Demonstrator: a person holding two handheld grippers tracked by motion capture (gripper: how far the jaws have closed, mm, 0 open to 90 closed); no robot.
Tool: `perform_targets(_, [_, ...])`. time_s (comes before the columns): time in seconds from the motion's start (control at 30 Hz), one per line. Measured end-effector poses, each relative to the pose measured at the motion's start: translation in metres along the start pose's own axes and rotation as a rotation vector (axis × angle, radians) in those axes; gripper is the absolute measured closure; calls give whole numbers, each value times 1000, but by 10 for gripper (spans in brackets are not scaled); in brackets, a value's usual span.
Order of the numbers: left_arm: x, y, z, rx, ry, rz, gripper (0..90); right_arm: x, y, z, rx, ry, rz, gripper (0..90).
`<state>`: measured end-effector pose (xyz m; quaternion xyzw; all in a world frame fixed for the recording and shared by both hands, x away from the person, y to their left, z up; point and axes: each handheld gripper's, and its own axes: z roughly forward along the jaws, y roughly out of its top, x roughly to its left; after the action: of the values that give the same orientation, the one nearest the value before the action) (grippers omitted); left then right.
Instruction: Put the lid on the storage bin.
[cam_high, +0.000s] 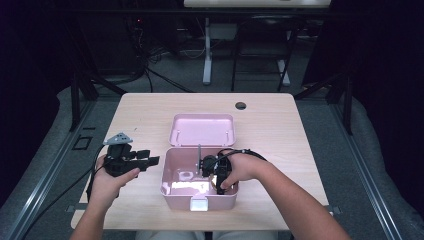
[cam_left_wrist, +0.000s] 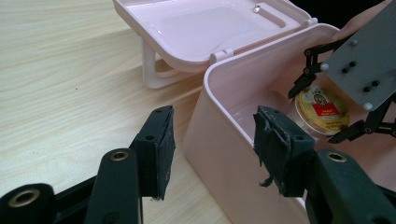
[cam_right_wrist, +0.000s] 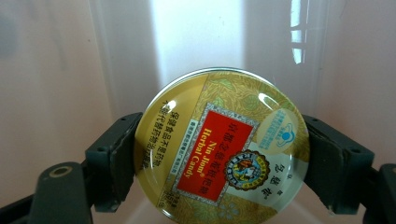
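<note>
A pink box stands open on the table, its lid tipped back behind it. Inside the box, my right gripper is shut on a round gold candy tin with a red label. The tin is held edge to edge between both jaws, close to the pale box wall. My left gripper is open and holds nothing, just left of the box. The near corner of the box shows between its fingertips. Past that corner I see the tin in the other gripper's jaws.
The light wooden table has a round cable hole at the back. A white latch sits on the box front, near the table's front edge. Behind the table stand desk legs and cables on the floor.
</note>
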<state>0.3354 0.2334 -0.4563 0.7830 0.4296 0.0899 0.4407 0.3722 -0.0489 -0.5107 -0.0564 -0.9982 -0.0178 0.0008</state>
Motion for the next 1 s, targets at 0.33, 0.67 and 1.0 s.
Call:
perform_targets(0.33, [0, 0, 0, 4, -1, -1, 477, -1, 0, 1, -4, 8, 8, 199])
perform_targets(0.67, [0, 0, 0, 0, 1, -1, 477, -1, 0, 1, -4, 19, 18, 199])
perform_targets(1.0, [-1, 0, 1, 4, -1, 0, 477, 0, -2, -2, -32, 19, 8, 153])
